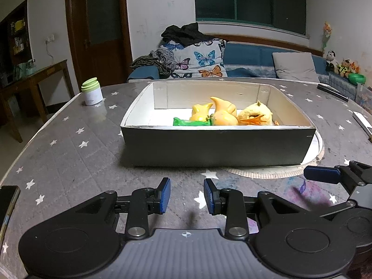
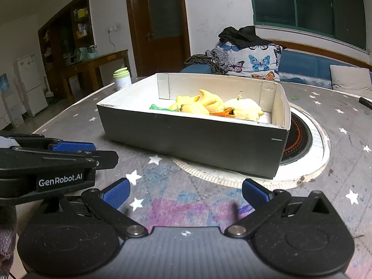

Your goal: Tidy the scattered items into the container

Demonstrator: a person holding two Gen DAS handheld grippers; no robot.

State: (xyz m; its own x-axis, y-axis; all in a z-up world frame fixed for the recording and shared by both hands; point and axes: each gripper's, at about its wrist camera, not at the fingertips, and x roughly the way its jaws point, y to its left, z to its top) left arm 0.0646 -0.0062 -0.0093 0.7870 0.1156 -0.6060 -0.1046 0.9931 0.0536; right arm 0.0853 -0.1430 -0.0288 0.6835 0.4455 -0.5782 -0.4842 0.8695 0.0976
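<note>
A black box with a white inside stands on the grey star-patterned table. In it lie yellow and orange toy pieces and a green piece. My left gripper is open and empty, low over the table in front of the box. My right gripper is open wide and empty, just to the right of the left one. The left gripper shows at the left of the right wrist view.
A white jar with a green lid stands at the far left of the table. A phone lies at the near left edge. A round burner sits partly under the box. A black remote lies far right. A sofa is behind the table.
</note>
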